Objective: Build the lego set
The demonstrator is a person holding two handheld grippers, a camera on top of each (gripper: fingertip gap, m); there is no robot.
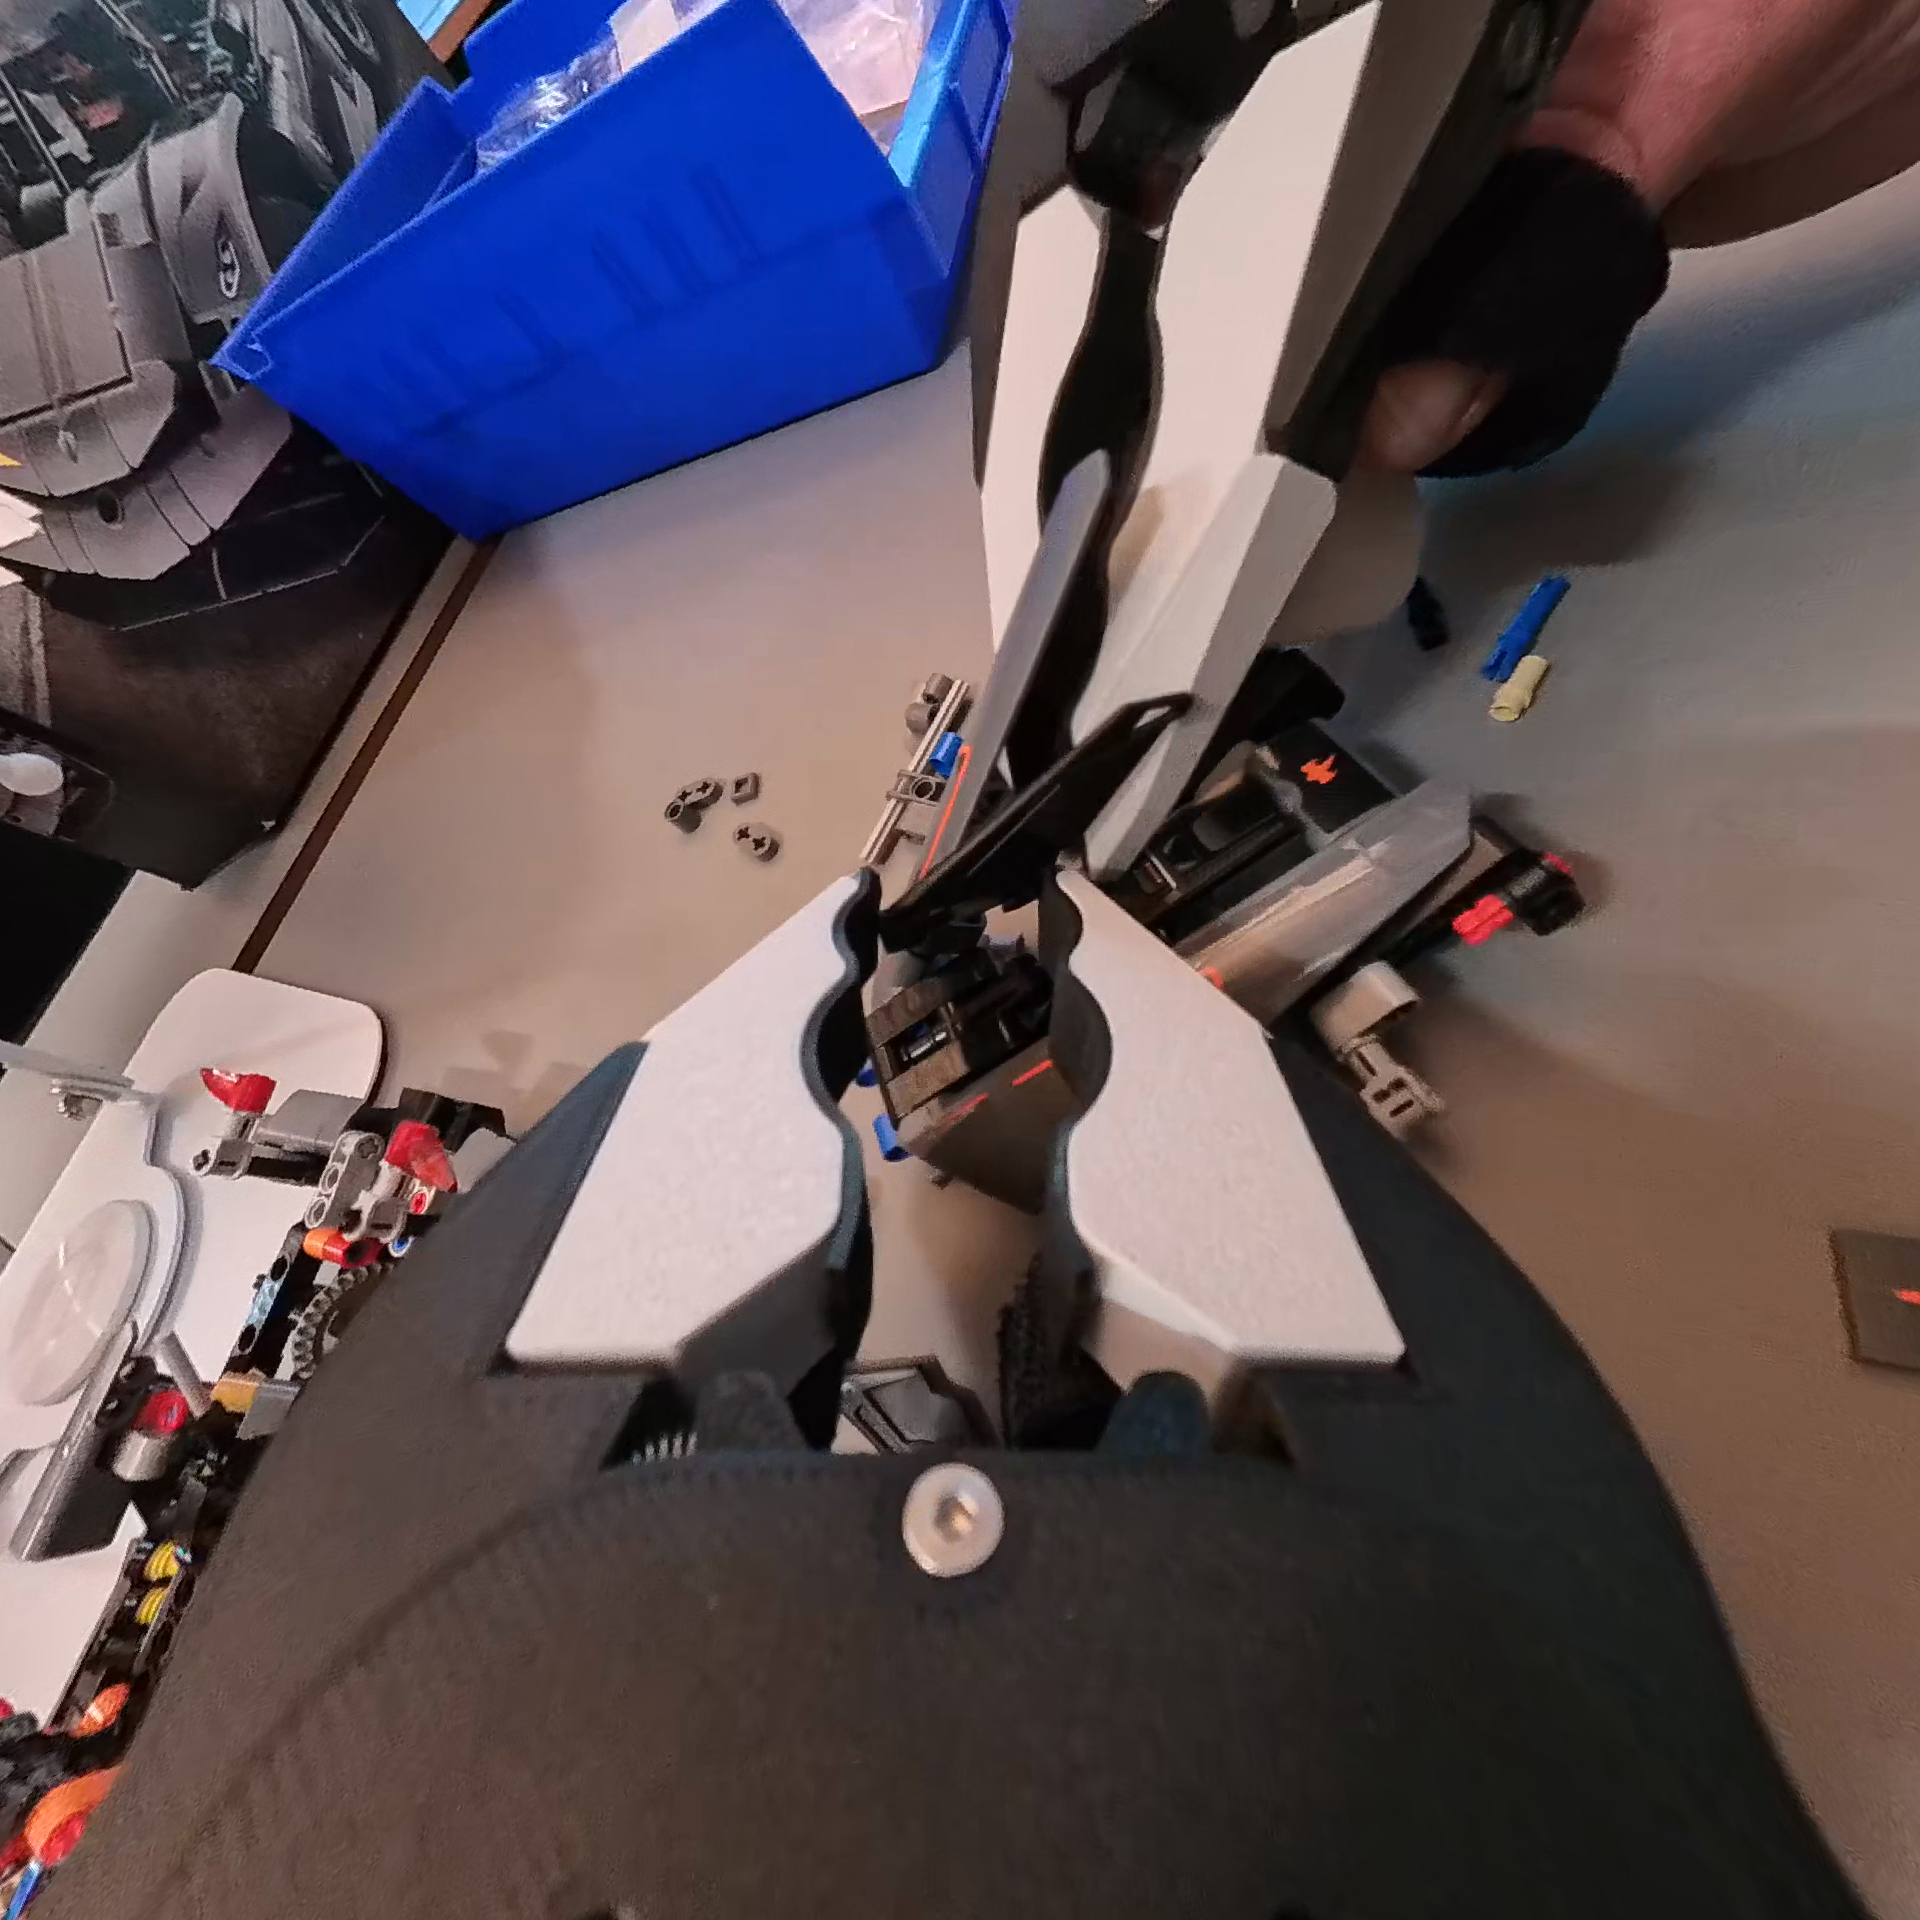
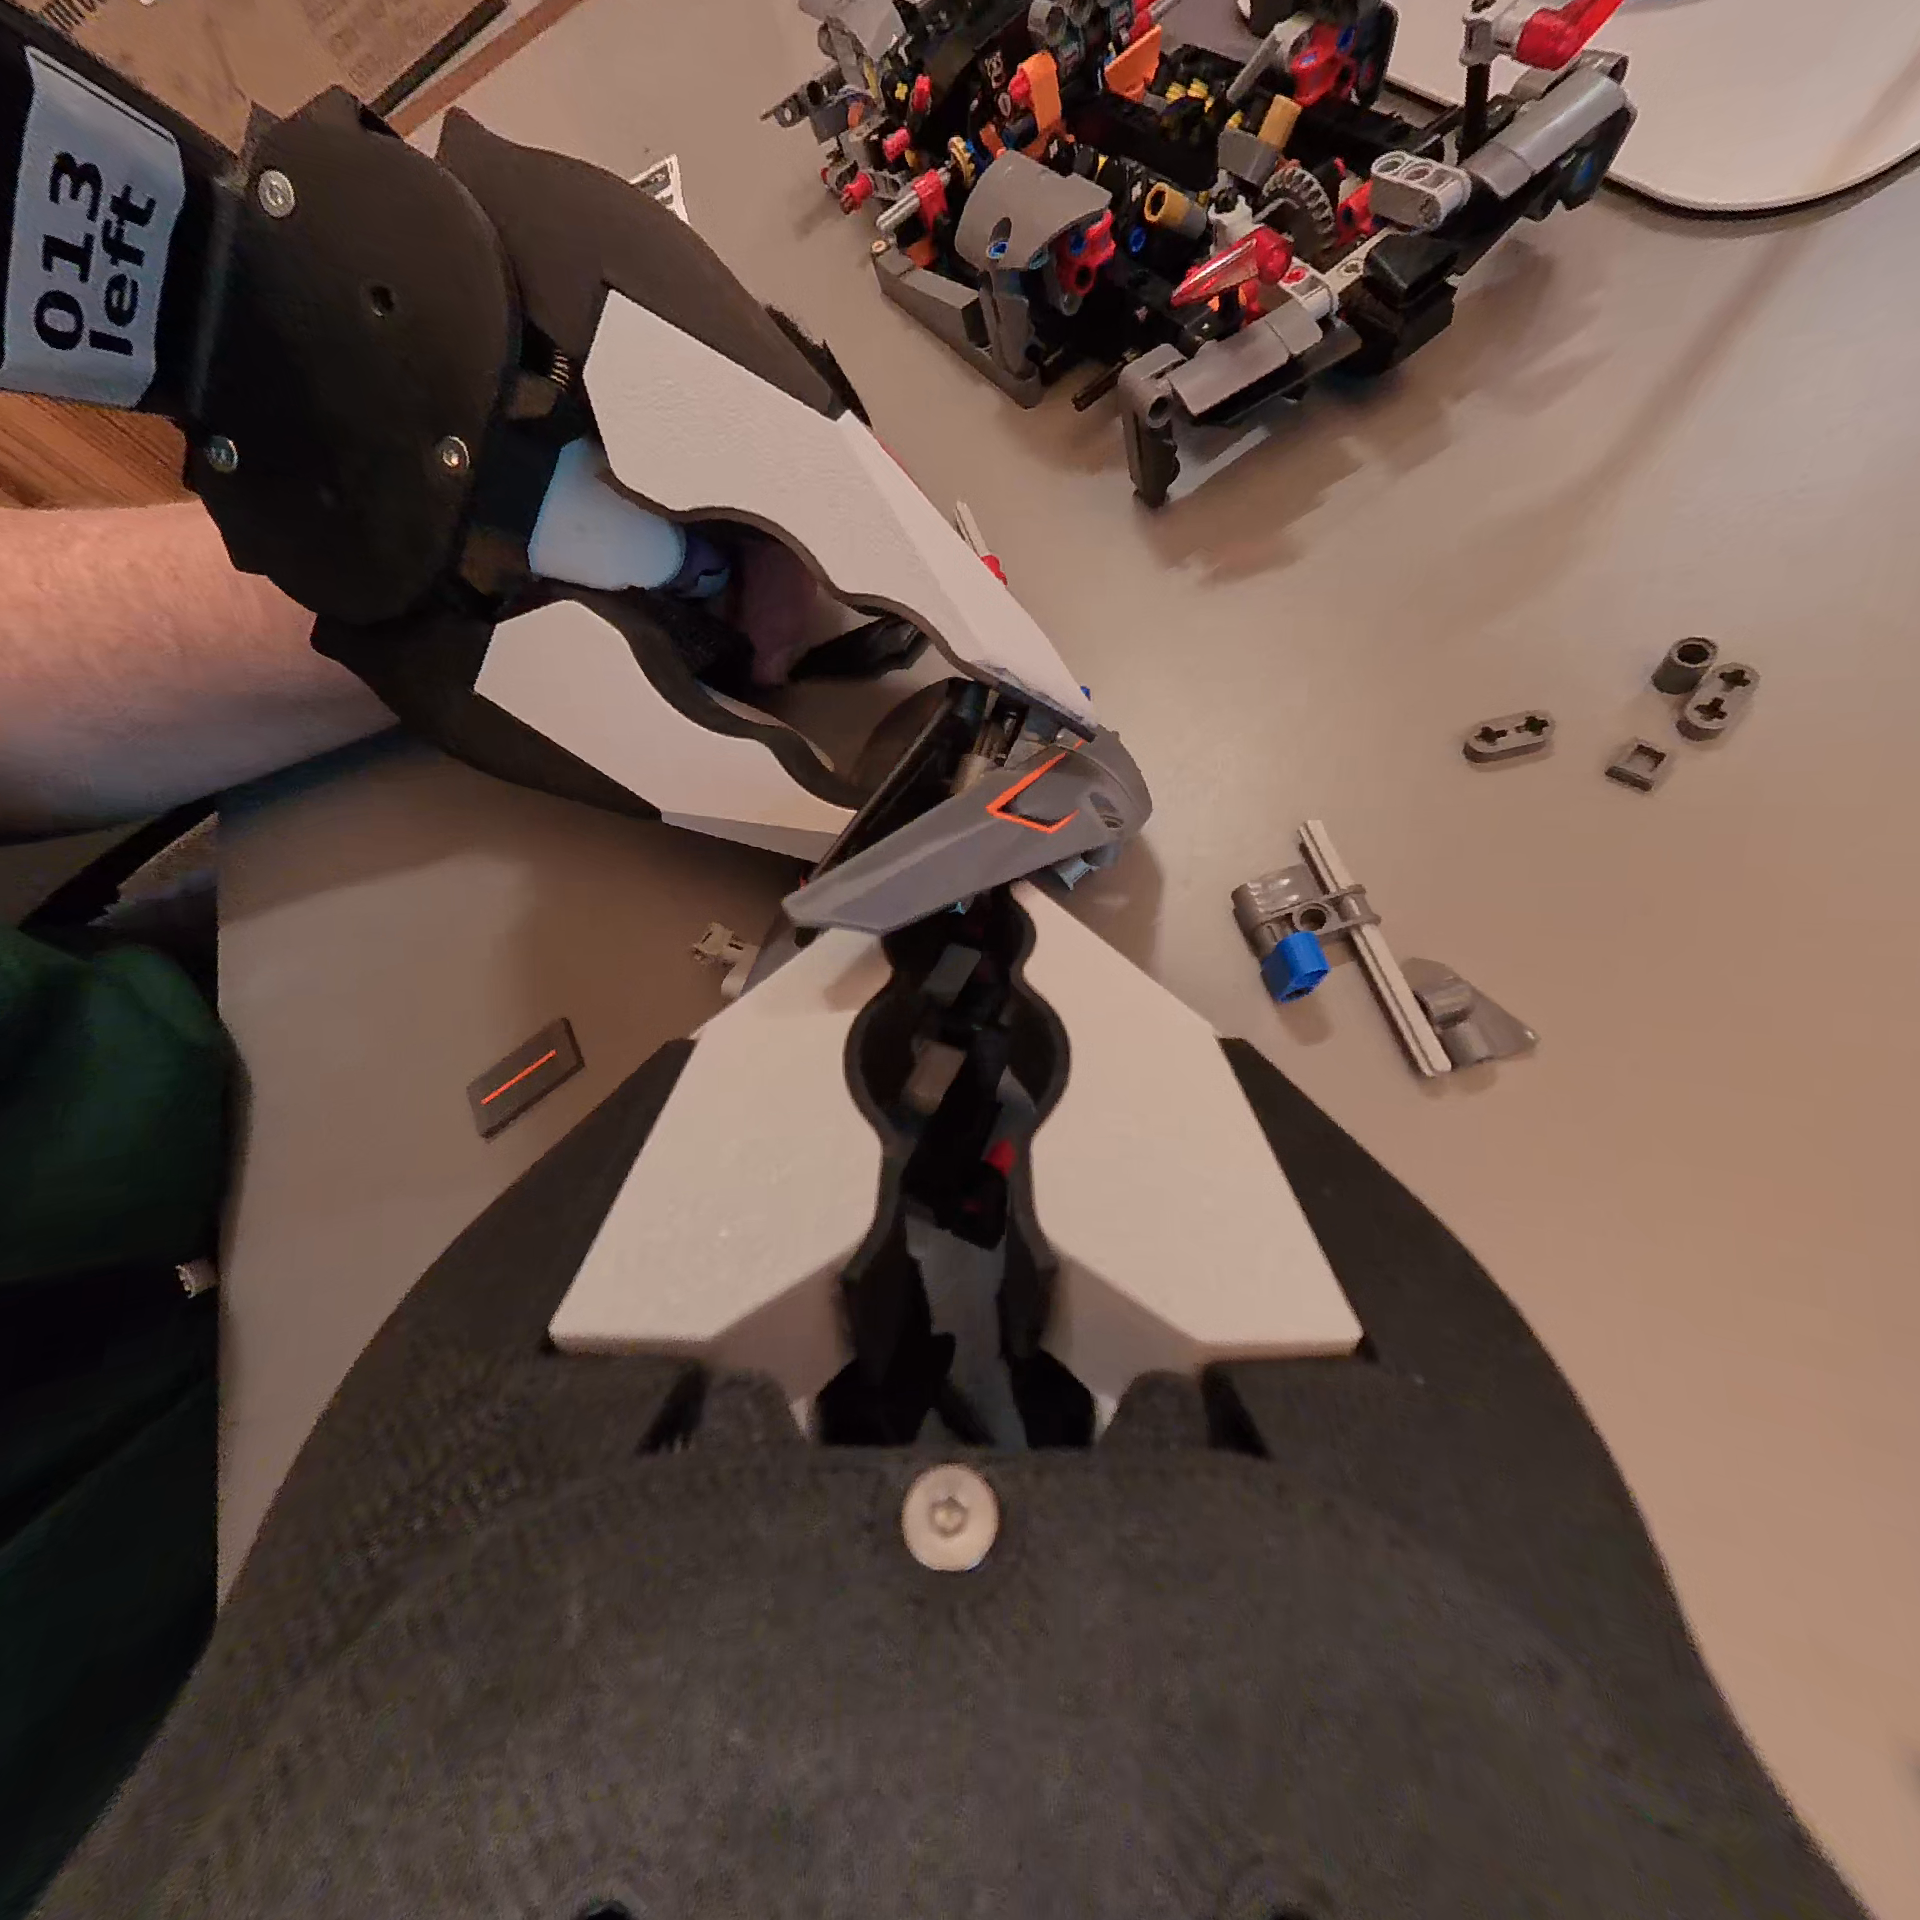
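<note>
Gripping one grey-and-black lego sub-assembly (image 2: 966, 831) at frame centre, we clamp it with both left gripper (image 1: 961, 935) and right gripper (image 2: 997, 914); the larger lego model (image 2: 1226, 197) sits upper right.

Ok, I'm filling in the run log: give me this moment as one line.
left gripper: shut on grey-black subassembly | right gripper: shut on same piece | held above table | main model: untouched
</note>
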